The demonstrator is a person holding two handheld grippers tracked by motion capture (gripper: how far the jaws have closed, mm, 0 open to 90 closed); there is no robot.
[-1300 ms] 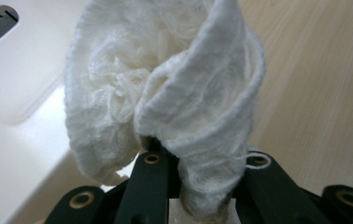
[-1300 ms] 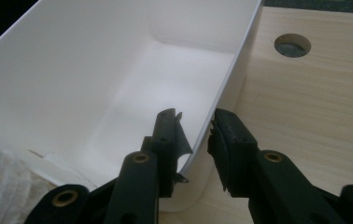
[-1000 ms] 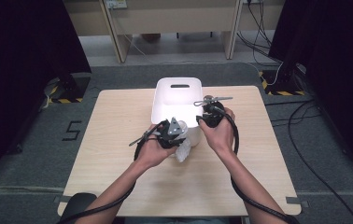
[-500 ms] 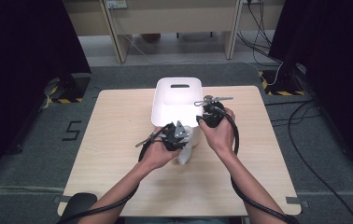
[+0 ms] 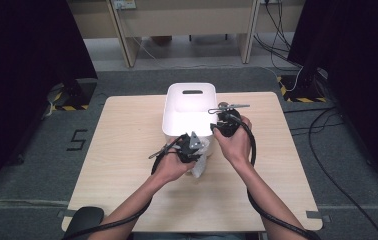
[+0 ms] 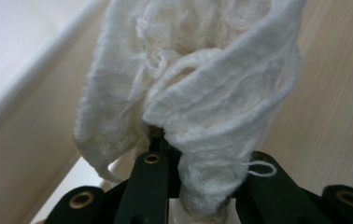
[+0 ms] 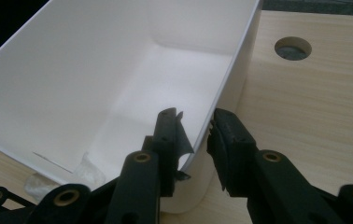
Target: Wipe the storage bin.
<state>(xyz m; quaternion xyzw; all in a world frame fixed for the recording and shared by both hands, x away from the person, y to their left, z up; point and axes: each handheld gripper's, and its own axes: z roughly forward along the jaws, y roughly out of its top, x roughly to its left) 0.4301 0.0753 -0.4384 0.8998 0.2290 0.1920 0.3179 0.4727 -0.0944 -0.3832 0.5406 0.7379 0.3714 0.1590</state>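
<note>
The left tool (image 5: 193,148) is gripping a white cloth (image 6: 198,102), which is hanging just beside the near wall of the white bin (image 5: 189,117) above the counter (image 5: 127,150). The right tool (image 7: 197,135) is straddling the bin's near corner wall, one jaw inside, one outside; pad contact cannot be determined.
</note>
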